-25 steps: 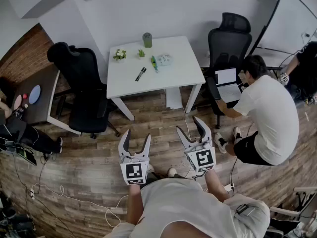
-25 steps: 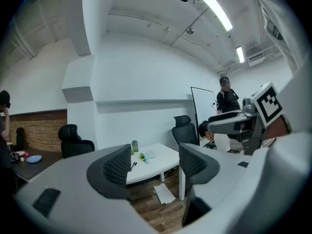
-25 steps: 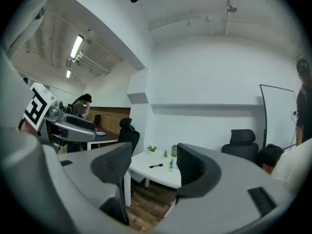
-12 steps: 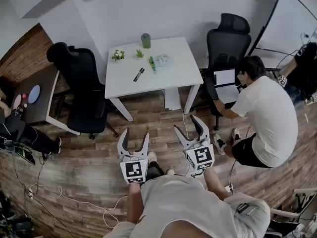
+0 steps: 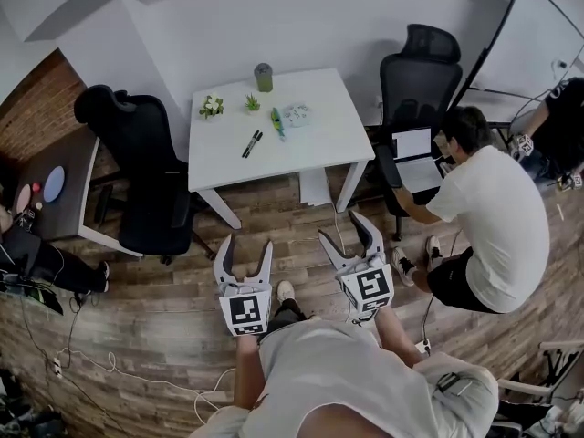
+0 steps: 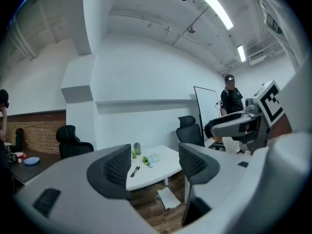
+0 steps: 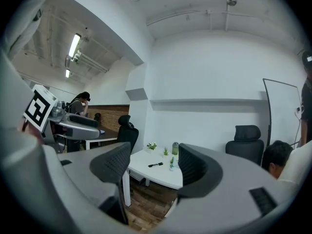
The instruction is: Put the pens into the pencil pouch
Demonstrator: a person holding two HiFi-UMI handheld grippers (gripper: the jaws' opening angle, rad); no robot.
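Two black pens [image 5: 252, 143] lie on the white table [image 5: 315, 149], left of the pencil pouch [image 5: 297, 114]. The left gripper [image 5: 247, 245] and right gripper [image 5: 342, 228] hang well short of the table over wood floor [image 5: 274, 217], jaws wide apart and empty. A black chair [image 5: 146, 172] stands at the table's left and a seated person [image 5: 493, 217] at its right.

The right gripper [image 7: 152, 156] is seen with its jaws held apart and nothing between them, and through the gap a white table [image 7: 145, 173] is framed. On it the black pens [image 7: 156, 165] are laid near the middle, with a green item [image 7: 171, 163] just at their 3 o'clock. Toward the table's 12 o'clock edge a green bottle [image 7: 175, 148] and small plants [image 7: 151, 146] are stood, and a black chair [image 7: 126, 128] is placed at the table's 9 o'clock side.
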